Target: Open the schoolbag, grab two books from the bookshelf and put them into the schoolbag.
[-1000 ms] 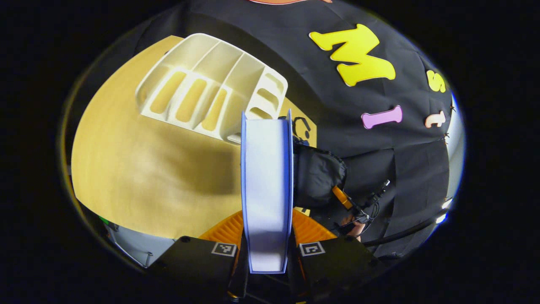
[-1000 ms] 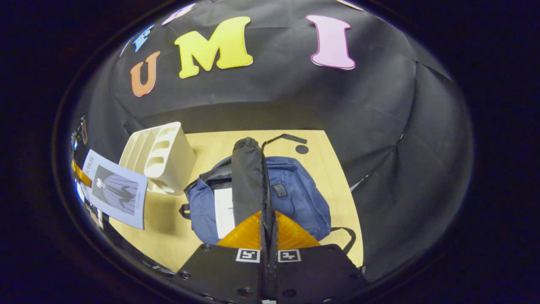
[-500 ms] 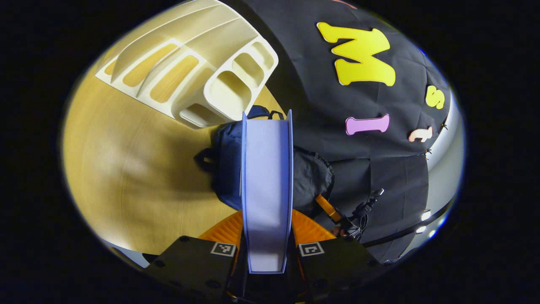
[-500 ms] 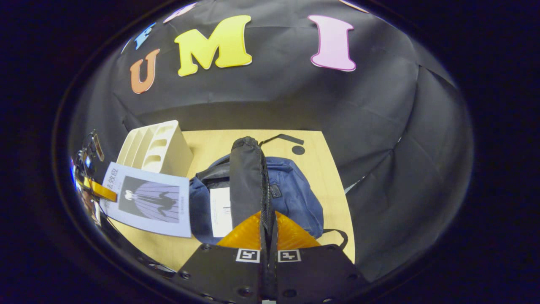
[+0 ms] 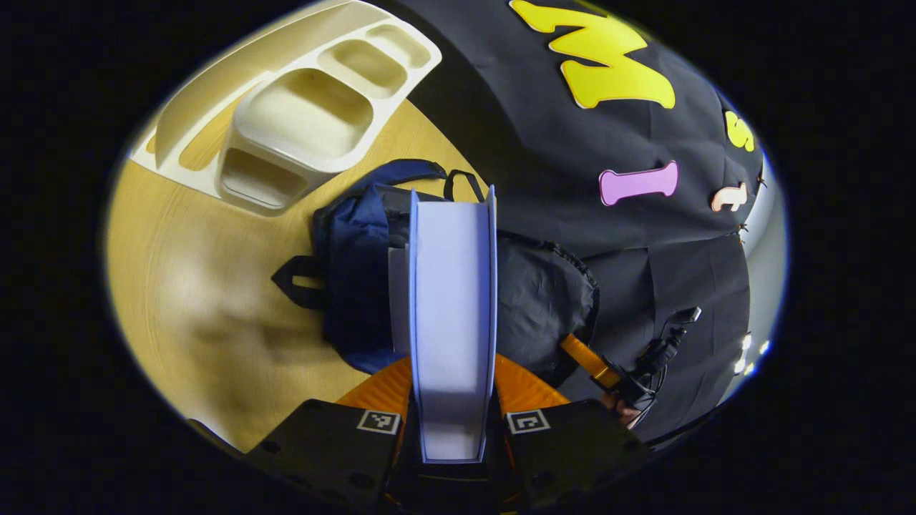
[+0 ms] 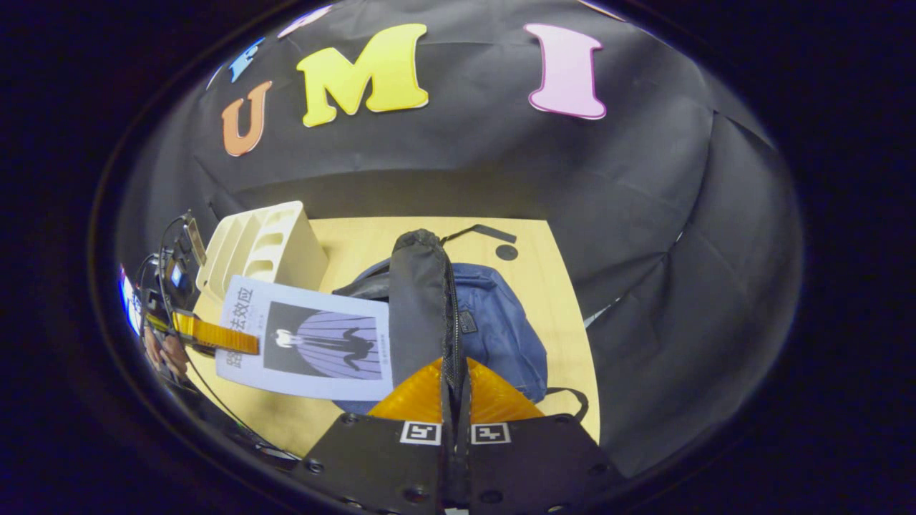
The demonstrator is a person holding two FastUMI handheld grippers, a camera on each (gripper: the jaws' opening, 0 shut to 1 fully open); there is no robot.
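Carrying the book [image 5: 451,315], the left hand-held gripper [image 5: 452,400] has moved from beside the bookshelf [image 5: 300,121] to above the open schoolbag [image 5: 358,279] on the counter [image 5: 193,300]. The right hand-held gripper [image 6: 455,400], clamped on the flap [image 6: 418,307], holds the schoolbag open. Lowering the book in appears next.
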